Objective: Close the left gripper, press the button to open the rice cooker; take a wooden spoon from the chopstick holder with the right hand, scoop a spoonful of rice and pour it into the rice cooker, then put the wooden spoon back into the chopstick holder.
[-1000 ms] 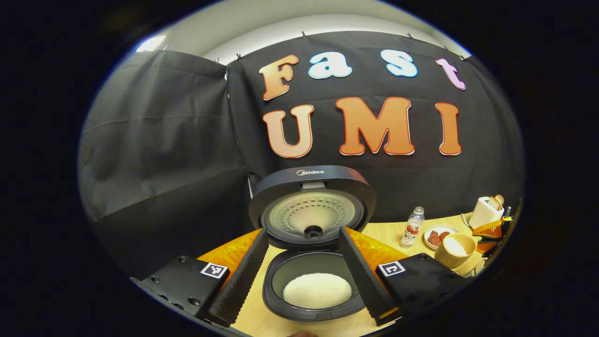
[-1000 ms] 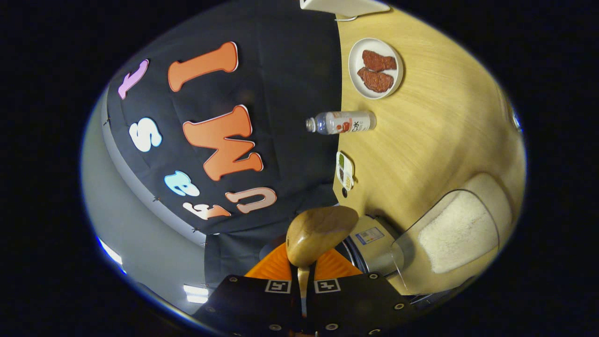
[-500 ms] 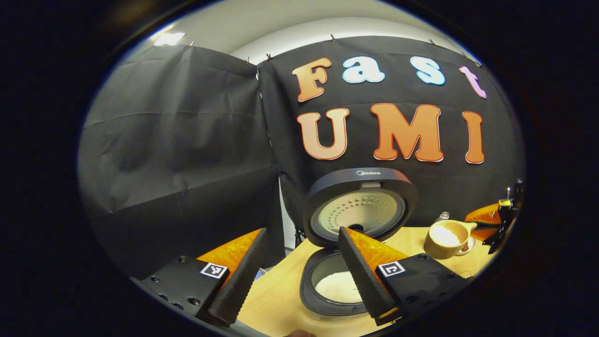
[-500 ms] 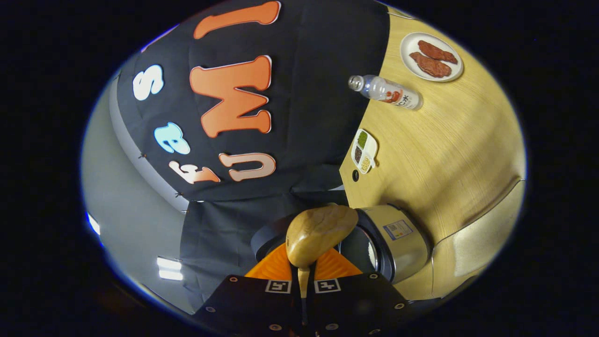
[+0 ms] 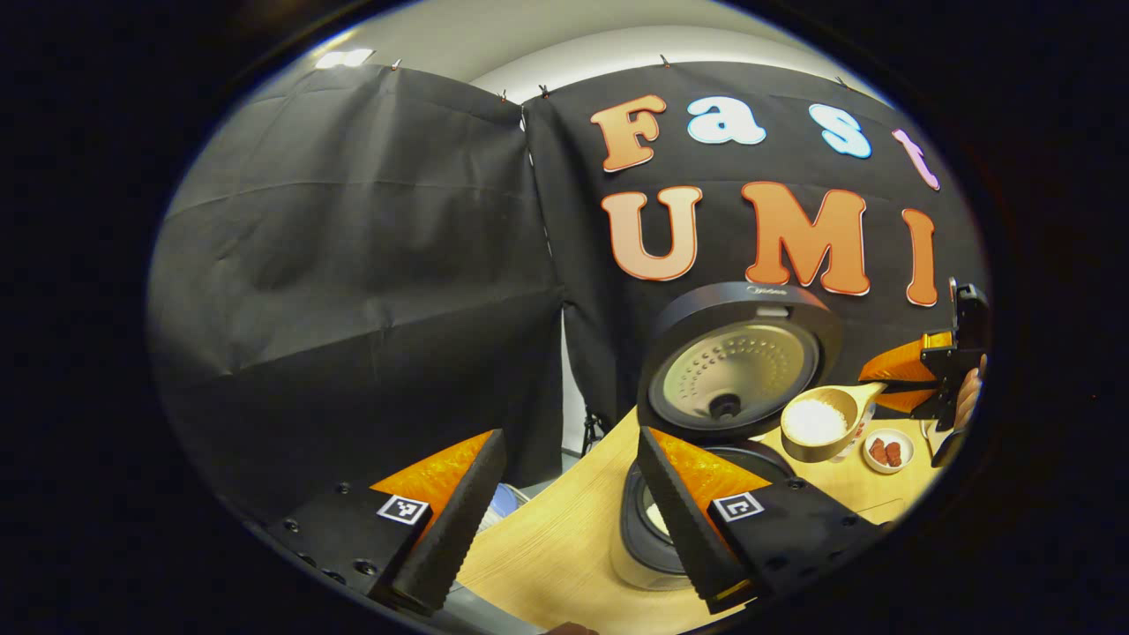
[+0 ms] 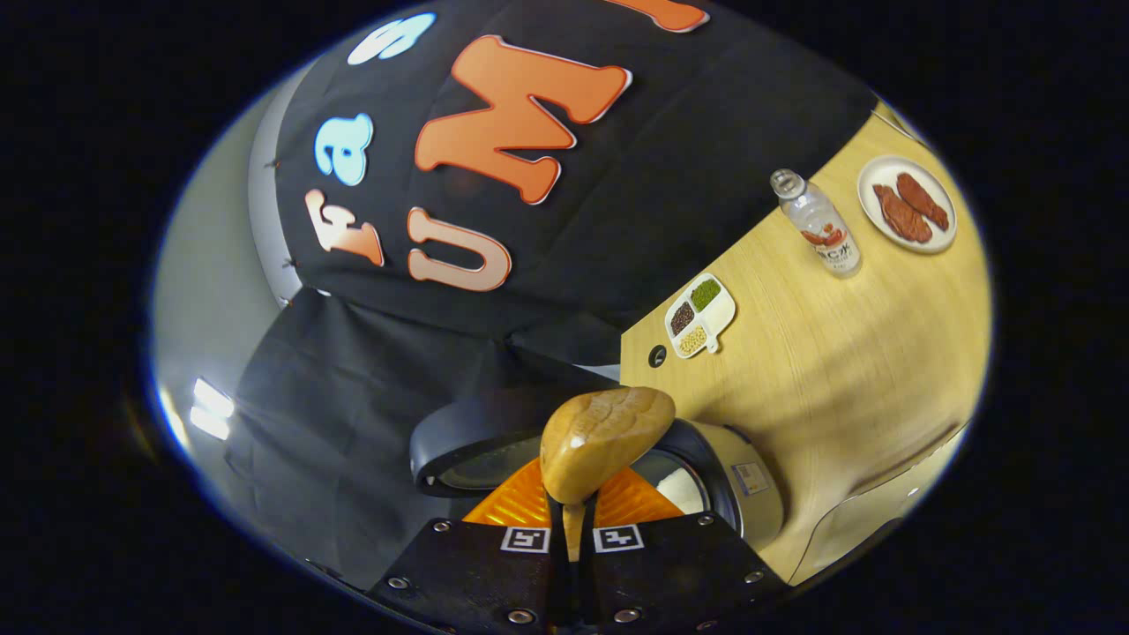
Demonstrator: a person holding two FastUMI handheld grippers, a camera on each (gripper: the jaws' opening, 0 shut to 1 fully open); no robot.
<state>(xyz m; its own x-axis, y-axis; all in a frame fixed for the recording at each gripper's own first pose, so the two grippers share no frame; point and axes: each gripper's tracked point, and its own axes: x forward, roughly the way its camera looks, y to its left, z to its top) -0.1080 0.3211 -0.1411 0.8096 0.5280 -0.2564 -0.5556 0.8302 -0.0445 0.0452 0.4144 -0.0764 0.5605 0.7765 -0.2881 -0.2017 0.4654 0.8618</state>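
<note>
Black cloth backed the wooden table (image 6: 847, 370). The right gripper (image 6: 571, 520) was clamped narrow on the wooden spoon (image 5: 820, 422), whose handle ran straight ahead between its fingers, bowl loaded with rice. The open rice cooker (image 5: 706, 494) lay just ahead and below that bowl, probably not yet under it. The left gripper (image 5: 564, 520) hung wide and empty, cooker beside its right finger.

Tan wooden spoon (image 5: 825, 422), white rice (image 5: 813, 421), dark rice cooker (image 5: 739, 360).
</note>
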